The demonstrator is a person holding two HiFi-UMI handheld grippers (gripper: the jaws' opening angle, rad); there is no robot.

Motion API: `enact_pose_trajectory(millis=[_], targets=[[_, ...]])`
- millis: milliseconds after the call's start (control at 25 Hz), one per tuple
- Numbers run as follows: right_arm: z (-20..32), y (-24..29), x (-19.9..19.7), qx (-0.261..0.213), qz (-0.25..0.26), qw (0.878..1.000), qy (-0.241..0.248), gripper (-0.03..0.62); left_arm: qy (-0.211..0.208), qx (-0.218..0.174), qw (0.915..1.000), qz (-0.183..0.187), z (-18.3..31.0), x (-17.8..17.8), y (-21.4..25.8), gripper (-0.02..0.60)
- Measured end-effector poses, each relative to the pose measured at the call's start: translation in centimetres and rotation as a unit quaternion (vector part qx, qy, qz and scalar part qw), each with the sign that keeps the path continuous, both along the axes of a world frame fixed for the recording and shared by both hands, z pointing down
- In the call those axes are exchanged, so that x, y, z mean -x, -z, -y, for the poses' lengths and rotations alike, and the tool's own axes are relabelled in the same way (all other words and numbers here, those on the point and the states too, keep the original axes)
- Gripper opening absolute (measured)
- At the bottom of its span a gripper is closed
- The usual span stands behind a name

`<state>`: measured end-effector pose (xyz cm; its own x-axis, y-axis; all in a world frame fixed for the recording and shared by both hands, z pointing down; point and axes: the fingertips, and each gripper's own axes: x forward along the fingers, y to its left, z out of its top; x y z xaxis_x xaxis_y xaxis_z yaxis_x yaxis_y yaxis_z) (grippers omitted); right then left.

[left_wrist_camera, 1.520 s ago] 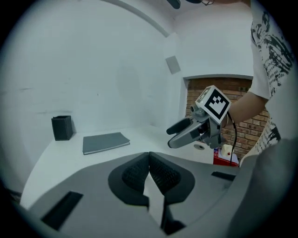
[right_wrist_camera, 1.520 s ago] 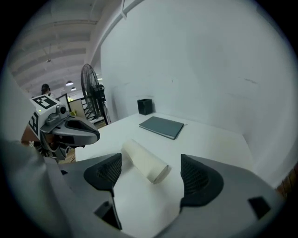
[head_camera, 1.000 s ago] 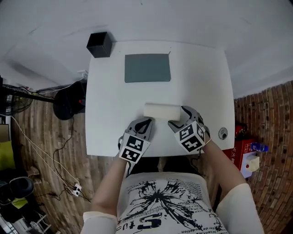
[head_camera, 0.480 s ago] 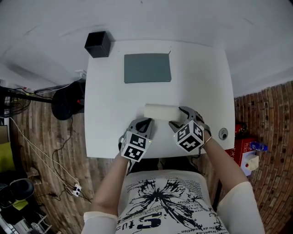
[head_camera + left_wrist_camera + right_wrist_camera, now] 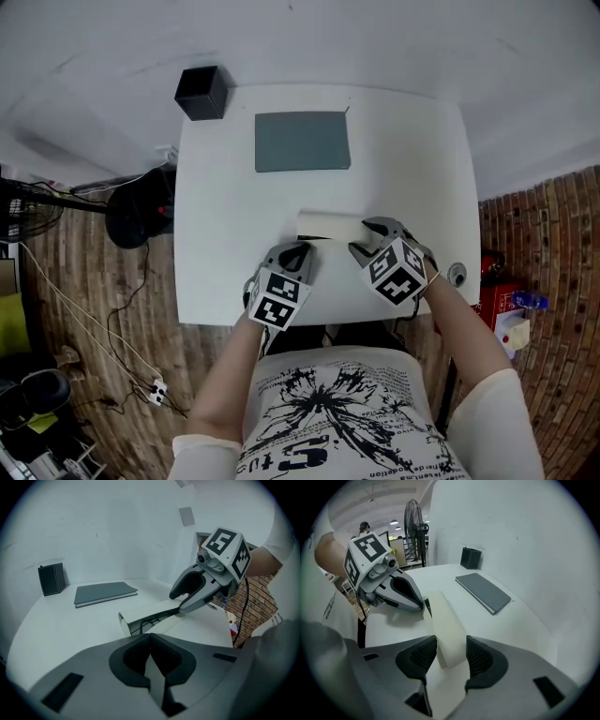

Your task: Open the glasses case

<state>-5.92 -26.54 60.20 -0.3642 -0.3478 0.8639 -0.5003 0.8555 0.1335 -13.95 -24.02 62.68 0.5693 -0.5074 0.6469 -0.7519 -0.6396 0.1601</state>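
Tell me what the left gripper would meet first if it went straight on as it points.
The glasses case: its near end lies just ahead of the left gripper, jaws together. Depth is hard to judge, but nothing seems to stand between.

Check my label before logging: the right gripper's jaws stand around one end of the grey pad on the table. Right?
No. The jaws of the right gripper stand around one end of the white glasses case, and have just been closing on it, as the right gripper view shows; the grey pad lies apart.

Grey notebook (image 5: 302, 141) and black box (image 5: 202, 91) on white table (image 5: 225, 206).
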Motion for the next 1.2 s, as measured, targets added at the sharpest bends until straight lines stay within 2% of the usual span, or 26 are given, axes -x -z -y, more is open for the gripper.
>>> enact_pose_trajectory(millis=[160, 320, 480, 640, 1200], targets=[[0.3, 0.5, 0.2, 0.002, 0.002, 1.000, -0.001, 0.173, 0.000, -0.004, 1.0000, -0.001, 0.2, 0.0, 0.0, 0.014], [1.8, 1.3, 0.3, -0.017, 0.014, 1.000, -0.013, 0.115, -0.002, -0.001, 1.0000, -0.007, 0.3, 0.1, -0.2, 0.014], [3.3, 1.7, 0.2, -0.031, 0.018, 0.999, -0.024, 0.092, -0.004, 0.013, 0.9998, -0.011, 0.5, 0.2, 0.1, 0.014], [5.0, 1.6, 0.1, -0.034, 0.020, 0.999, -0.026, 0.084, -0.006, 0.027, 0.9995, -0.016, 0.7, 0.4, 0.3, 0.014], [9.2, 0.2, -0.2, -0.048, 0.019, 0.998, -0.036, 0.112, 0.010, 0.033, 0.9993, -0.017, 1.3, 0.6, 0.2, 0.014]])
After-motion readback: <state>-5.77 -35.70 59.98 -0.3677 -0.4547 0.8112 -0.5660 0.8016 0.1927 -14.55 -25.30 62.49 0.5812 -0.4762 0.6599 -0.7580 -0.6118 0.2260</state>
